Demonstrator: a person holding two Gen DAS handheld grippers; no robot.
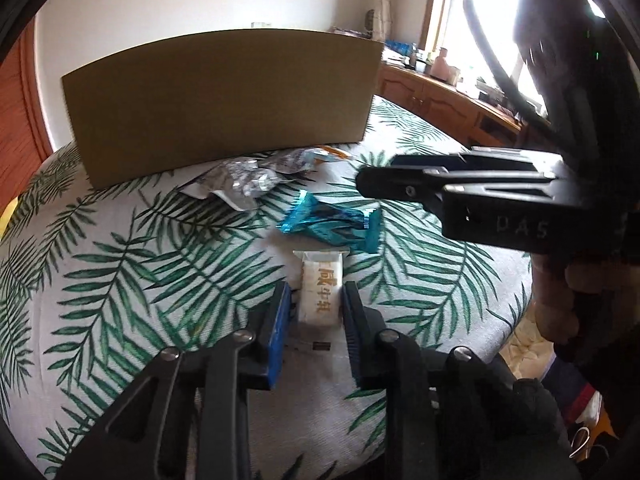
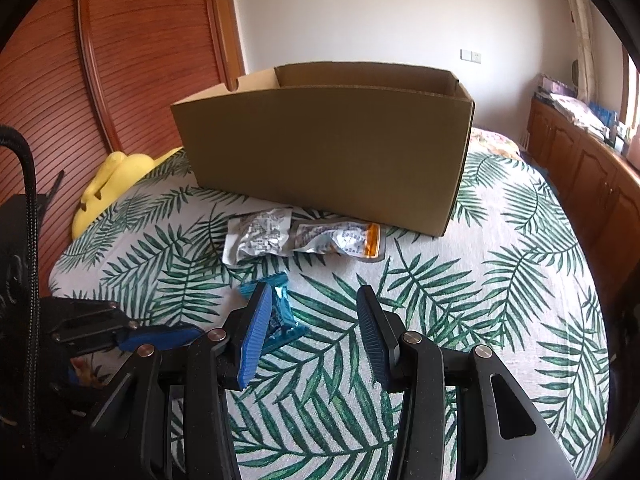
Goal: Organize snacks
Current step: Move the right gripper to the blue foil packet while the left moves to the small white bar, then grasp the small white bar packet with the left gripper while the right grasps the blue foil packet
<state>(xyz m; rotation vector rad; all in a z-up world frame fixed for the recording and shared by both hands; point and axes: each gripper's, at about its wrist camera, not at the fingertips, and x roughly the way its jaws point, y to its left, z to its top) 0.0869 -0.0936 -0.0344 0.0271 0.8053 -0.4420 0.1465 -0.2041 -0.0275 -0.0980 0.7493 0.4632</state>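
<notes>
Two ways to botch this, probably. Left gripper [image 1: 314, 312] straddling the small white wrapped candy bar with gold lettering [image 1: 321, 294], blue fingers [image 1: 278, 332] nearly closed on its long sides, pads right against the wrapper or a hair off, hard to call. Slick film plus a soft palm-leaf print bedspread [image 1: 132, 280] underneath: easy for the bar to squirt out forward on the squeeze, or for fabric to get pinched along with it.

Second worry: crowding. Right gripper [image 2: 316, 336] hanging just right of the left one, fingers spread wide with nothing between them, left pad partly covering the shiny blue foil candy [image 2: 280, 312] in its own view. Blue candy lying just beyond the white bar, so a bump between the two tools looks likely if both reach in together.

Farther off, two crinkled silver snack pouches [image 2: 300, 236], one with an orange corner, right at the foot of the open brown cardboard box [image 2: 328, 152]. Tall near wall on that box, so a low carry could clip the rim.
</notes>
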